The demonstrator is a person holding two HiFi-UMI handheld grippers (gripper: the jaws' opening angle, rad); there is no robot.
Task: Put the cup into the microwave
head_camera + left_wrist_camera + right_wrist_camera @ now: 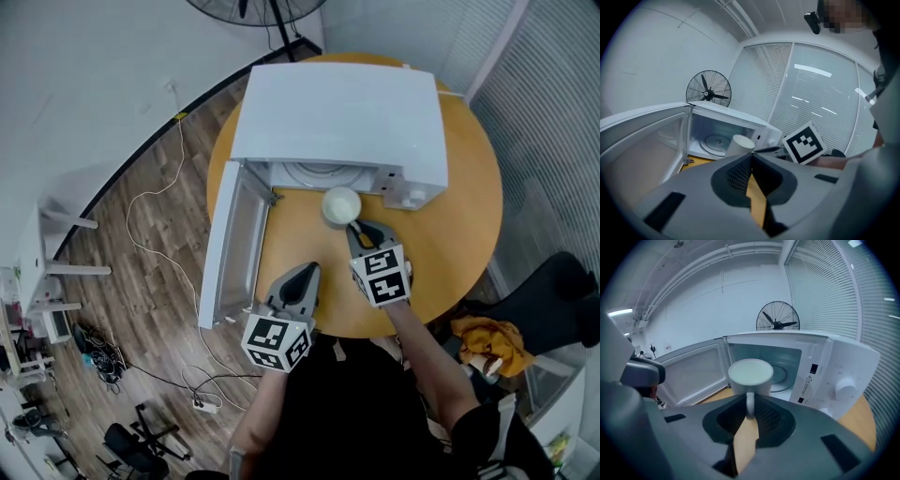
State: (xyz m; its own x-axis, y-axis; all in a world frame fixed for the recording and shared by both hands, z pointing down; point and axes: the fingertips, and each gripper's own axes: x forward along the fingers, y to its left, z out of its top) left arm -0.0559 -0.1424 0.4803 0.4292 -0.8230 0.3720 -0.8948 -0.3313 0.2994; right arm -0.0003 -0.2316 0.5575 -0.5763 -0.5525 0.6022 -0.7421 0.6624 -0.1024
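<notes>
**A:** Head view: where's the cup?
**B:** The white glazed cup point(341, 204) is over the round wooden counter point(459, 225), at 6 o'clock of the boxy microwave's point(337, 112) open mouth.

**A:** Left gripper view?
**B:** The left gripper point(751, 159) is closed and empty.

**A:** Right gripper view?
**B:** The right gripper point(750, 412) pinches the handle point(750, 401) between ribbed pads point(766, 417). I'd say it's mid-carry. Next, move the cup level toward the glass turntable point(780, 376) at 12 o'clock.

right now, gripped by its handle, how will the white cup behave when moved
The cup looks like glazed ceramic: probably rigid, fairly heavy, breakable. The right gripper pinches only its thin handle, so it may swing or slip.
</notes>
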